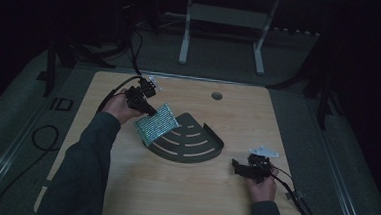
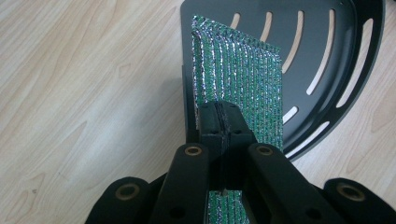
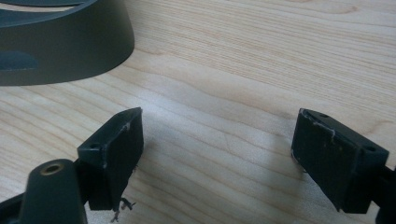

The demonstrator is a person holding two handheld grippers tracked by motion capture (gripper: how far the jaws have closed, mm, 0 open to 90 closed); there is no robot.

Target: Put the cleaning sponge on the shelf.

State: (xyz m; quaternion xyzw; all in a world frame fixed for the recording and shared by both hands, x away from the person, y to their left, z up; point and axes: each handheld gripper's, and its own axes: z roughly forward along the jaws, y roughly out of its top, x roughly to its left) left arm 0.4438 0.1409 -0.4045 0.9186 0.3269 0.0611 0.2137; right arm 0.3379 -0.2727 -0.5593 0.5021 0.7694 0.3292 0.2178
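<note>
A glittery green sponge cloth [image 1: 156, 122] hangs tilted over the left edge of a dark quarter-round slotted rack [image 1: 196, 147] in the high view. My left gripper [image 1: 148, 109] is shut on the sponge's upper corner. In the left gripper view the sponge [image 2: 243, 79] stands on edge between the closed jaws, its far end over the rack [image 2: 327, 70]. My right gripper [image 1: 236, 166] rests low on the table to the right of the rack, open, with bare wood between its jaws. The right gripper [image 3: 217, 154] view shows the rack's curved wall [image 3: 65, 42] at upper left.
The wooden table [image 1: 223, 199] has a round cable hole [image 1: 217, 95] near its far edge. Cables trail from both grippers off the table's sides. A white desk frame [image 1: 223, 24] stands on the floor beyond the table.
</note>
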